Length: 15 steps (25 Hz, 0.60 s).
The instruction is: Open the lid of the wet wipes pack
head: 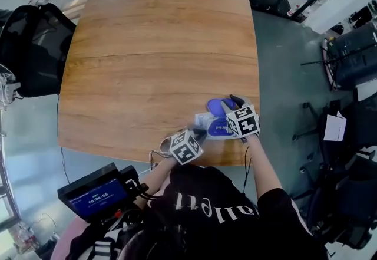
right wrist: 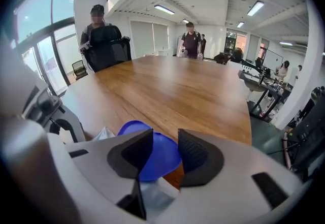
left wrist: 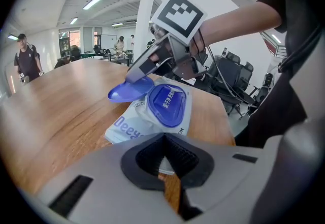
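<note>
The wet wipes pack [head: 207,121], white with a blue oval lid frame [left wrist: 166,105], lies near the table's front edge. Its blue lid [head: 217,105] stands flipped open at the far end, and also shows in the left gripper view [left wrist: 129,91]. My left gripper [left wrist: 165,139] is shut on the pack's near edge, with a strip of white film between its pads. In the head view it sits at the pack's near-left side [head: 199,134]. My right gripper [right wrist: 165,139] hovers over the raised lid [right wrist: 157,159], its jaws a little apart and its tips at the lid's rim [left wrist: 137,74].
The wooden table [head: 159,58] stretches far and left of the pack. Its front edge runs just behind the pack. A black bag on a chair [head: 29,46] stands at the left, a small screen [head: 97,194] near my body, and racks and stands [head: 347,52] at the right. People stand at the far end [right wrist: 192,40].
</note>
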### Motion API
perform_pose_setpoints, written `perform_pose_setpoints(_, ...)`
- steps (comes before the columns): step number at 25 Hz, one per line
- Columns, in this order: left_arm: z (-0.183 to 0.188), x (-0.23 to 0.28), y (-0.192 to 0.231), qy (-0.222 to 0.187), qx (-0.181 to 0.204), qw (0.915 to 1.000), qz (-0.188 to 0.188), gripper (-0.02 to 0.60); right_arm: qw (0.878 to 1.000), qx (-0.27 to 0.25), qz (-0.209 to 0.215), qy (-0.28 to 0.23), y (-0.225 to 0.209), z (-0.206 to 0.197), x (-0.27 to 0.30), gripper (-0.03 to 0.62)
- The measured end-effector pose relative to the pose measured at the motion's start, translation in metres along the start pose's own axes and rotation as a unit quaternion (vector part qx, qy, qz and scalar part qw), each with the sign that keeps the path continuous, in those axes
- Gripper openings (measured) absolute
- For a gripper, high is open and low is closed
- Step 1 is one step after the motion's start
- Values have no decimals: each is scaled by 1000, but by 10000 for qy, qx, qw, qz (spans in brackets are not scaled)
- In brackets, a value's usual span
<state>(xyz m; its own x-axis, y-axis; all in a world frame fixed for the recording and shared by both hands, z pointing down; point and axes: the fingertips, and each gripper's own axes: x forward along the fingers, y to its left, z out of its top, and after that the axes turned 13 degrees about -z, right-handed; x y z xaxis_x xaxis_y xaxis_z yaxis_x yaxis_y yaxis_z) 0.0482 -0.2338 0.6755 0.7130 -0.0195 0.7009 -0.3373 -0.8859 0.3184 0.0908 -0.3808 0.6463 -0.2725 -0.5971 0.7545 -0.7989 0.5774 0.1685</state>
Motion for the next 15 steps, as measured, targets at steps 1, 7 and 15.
perform_pose_setpoints(1,-1,0,1,0,7,10000,7,2,9999,69,-28,-120,-1,6,-5,138)
perform_pose_setpoints(7,-5,-2,5,-3,1,10000,-29,2,9922,771,-64,-976,6,29,-66,138)
perform_pose_setpoints(15,-11,-19,23,-443,-549,9975,64,2,9845,1249,-155,-1224,34,4,-126,138)
